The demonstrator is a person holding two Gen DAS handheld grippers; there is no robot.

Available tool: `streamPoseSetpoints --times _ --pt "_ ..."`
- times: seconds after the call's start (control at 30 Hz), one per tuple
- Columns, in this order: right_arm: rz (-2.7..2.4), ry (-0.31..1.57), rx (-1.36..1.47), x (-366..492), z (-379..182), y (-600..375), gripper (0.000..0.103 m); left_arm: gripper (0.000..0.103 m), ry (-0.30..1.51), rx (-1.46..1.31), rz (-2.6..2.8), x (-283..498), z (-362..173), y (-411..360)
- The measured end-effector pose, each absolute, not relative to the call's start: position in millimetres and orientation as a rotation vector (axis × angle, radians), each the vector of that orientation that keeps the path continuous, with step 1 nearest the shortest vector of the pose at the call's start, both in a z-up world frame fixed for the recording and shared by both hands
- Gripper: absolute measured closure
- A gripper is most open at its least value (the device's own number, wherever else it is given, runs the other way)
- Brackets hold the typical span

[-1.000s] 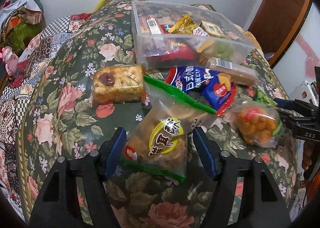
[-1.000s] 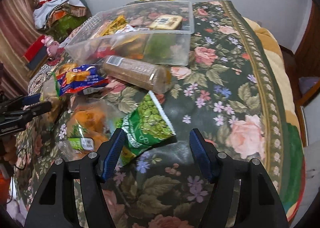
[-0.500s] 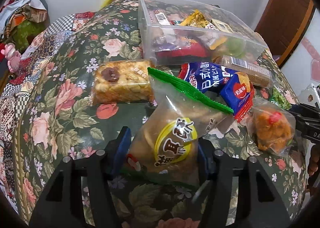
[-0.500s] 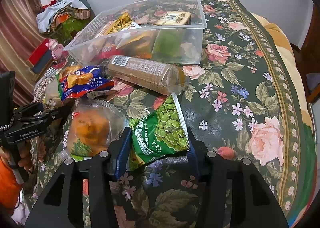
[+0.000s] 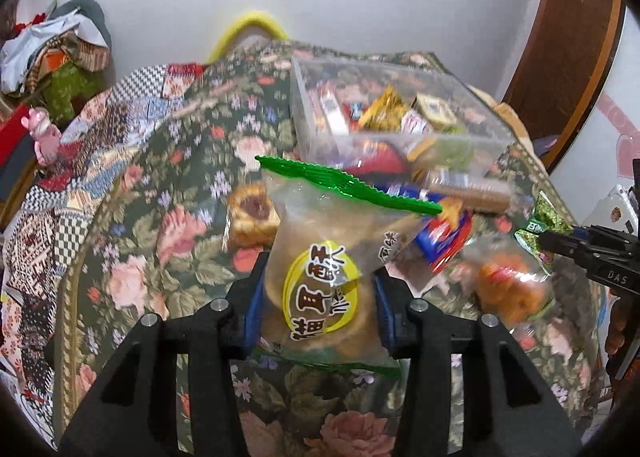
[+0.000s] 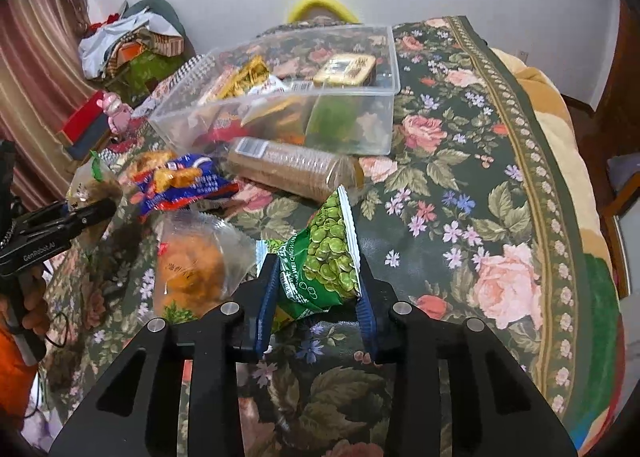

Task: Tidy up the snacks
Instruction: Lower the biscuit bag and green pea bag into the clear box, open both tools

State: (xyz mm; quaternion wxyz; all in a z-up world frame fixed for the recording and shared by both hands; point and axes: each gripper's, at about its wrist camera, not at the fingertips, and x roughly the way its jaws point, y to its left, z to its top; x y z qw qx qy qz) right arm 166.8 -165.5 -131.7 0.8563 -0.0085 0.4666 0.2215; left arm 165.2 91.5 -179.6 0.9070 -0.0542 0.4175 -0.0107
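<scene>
My left gripper (image 5: 318,303) is closing on a clear snack bag with a green top strip and yellow label (image 5: 320,285); both pads press its sides and the bag is raised off the cloth. My right gripper (image 6: 316,297) is shut on a green pea packet (image 6: 328,253), tilted up from the table. A clear plastic bin (image 5: 400,125) (image 6: 288,97) holding several snacks stands beyond both. On the cloth lie a blue chip bag (image 6: 180,181), a cracker sleeve (image 6: 292,167), an orange puff bag (image 6: 192,269) and a nut bar (image 5: 252,217).
A floral cloth (image 6: 480,217) covers the table, with bare cloth to the right of the bin. A yellow chair back (image 5: 252,27) rises behind the table. Piled clothes (image 5: 52,53) sit at the left, a wooden door (image 5: 568,57) at the right.
The left jaws closed on the clear bag and lifted it, so the view tipped up toward the wall. The right jaws closed on the green pea packet and tilted it up.
</scene>
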Motion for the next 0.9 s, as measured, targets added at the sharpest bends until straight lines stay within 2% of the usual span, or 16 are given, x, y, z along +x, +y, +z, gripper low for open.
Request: streamPoseSetpoints --times 0.5,0.9 --pt "0.452 0.784 0.003 209 -67 -154 0.071 0.057 0.746 -0.139 -0.054 215 -126 82" --pt "0.475 0.749 -0.013 261 -60 -115 0.07 0.057 0.746 -0.119 -0.062 281 -120 78"
